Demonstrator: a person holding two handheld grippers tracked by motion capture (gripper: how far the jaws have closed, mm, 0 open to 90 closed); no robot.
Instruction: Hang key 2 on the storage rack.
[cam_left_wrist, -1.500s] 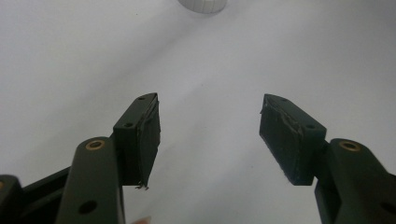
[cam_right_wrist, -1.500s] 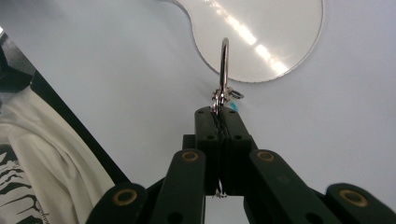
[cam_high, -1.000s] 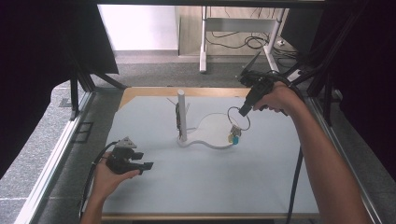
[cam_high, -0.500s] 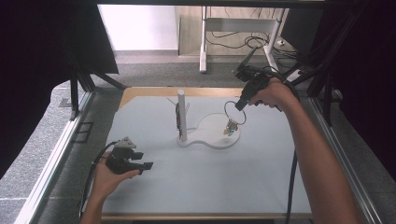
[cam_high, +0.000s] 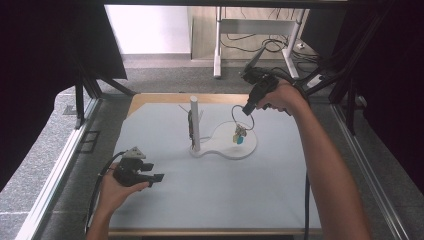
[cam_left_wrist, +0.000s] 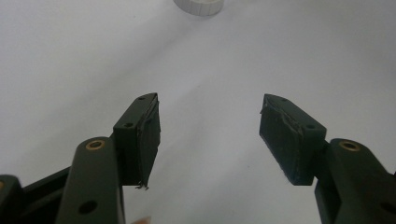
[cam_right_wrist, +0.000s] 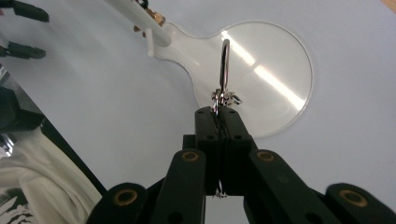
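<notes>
A white stand has an upright post (cam_high: 194, 120) and a round flat base (cam_high: 242, 149). My right gripper (cam_high: 246, 111) hovers over that base, shut on a metal key ring (cam_high: 242, 119) with small keys and a blue tag (cam_high: 239, 137) dangling just above the plate. In the right gripper view the jaws (cam_right_wrist: 218, 114) pinch the ring (cam_right_wrist: 225, 58) over the glossy base (cam_right_wrist: 271, 88). A dark bunch (cam_high: 190, 126) hangs on the post. My left gripper (cam_high: 159, 177) rests low at the table's front left, open and holding nothing (cam_left_wrist: 210, 105).
The pale blue table mat (cam_high: 210, 200) spreads around the stand. A wooden table edge (cam_high: 155, 98) shows at the back. Dark frame struts (cam_high: 80, 105) stand at the left and cables and table legs lie on the floor beyond.
My right gripper has moved left and away with the key ring, and the dangling keys have swung along over the base. The left gripper has stayed put.
</notes>
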